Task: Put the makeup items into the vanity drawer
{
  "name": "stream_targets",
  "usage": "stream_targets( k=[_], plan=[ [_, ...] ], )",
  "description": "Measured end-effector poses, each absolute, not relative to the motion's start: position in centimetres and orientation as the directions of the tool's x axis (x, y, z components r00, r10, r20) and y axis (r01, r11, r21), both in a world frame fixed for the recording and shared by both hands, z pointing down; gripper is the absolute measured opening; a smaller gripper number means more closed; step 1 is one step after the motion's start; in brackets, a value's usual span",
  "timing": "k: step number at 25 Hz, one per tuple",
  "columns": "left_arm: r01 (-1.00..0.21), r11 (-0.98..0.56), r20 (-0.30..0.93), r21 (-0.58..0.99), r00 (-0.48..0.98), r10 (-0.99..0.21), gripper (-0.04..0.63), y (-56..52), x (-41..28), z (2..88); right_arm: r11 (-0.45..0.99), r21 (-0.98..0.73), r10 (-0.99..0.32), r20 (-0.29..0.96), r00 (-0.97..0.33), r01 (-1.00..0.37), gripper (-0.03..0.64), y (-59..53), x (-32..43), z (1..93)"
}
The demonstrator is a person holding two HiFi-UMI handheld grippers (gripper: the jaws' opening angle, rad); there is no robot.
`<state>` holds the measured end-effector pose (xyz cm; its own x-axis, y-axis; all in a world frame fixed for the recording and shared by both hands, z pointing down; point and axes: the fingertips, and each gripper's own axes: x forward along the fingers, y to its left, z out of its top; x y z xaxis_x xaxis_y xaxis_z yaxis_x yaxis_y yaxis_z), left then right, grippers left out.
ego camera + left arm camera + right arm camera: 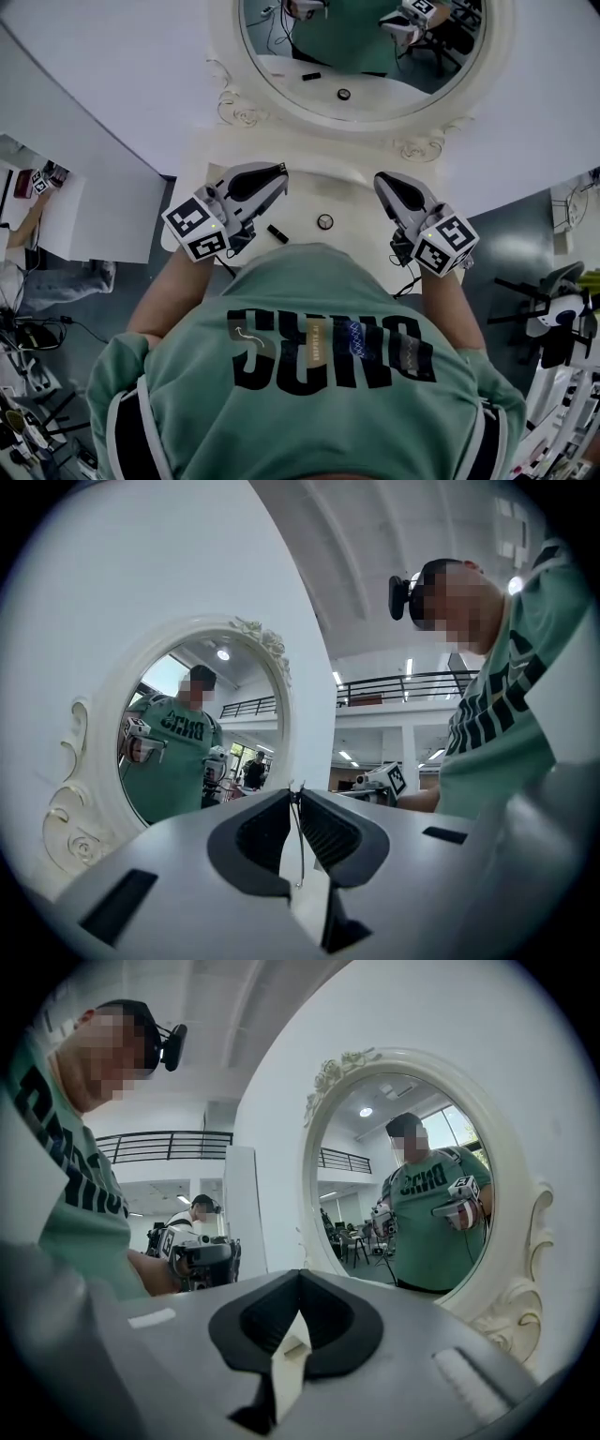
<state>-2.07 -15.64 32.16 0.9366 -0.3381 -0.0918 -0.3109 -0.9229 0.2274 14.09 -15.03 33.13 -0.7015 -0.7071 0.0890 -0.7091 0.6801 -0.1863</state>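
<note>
A black lipstick tube (277, 233) and a small round compact (325, 222) lie on the white vanity top (361, 202), between my two grippers. My left gripper (281, 172) is held level above the top's left part. Its tips meet (296, 791), with only a thin wire-like line showing between the pads. My right gripper (381, 179) is level over the right part, its jaws shut (299, 1277) with nothing in them. Both point at the oval mirror (246, 111), which reflects me and the two items. My chest hides the front of the vanity, and no drawer shows.
The ornate white mirror frame (82, 761) (525, 1269) stands close ahead of both grippers against a white wall. A seated person (28, 253) is at the far left, and stands with equipment (553, 319) are at the right. Another person sits at a rig (192, 1241) beyond.
</note>
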Motion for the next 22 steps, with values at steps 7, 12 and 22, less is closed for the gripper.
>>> stream_targets(
  k=[7,12,22],
  plan=[
    [-0.342,-0.907,-0.066,0.244,0.928,-0.368,0.040,-16.2,-2.5,33.2,0.676,-0.191,-0.703,0.123,-0.700,-0.712,0.009,-15.7,14.2,33.9],
    [-0.430,-0.873,-0.002,0.231,0.897,-0.442,0.040,-18.9,-5.4,35.2,0.707,-0.180,-0.668,0.151,-0.729,-0.684,0.009,-18.4,11.7,34.8],
    [-0.579,-0.811,0.365,0.083,0.775,-0.516,0.040,-26.2,-16.4,48.5,0.774,-0.158,-0.573,0.237,-0.784,-0.613,0.009,-25.8,-1.2,43.7]
  ],
)
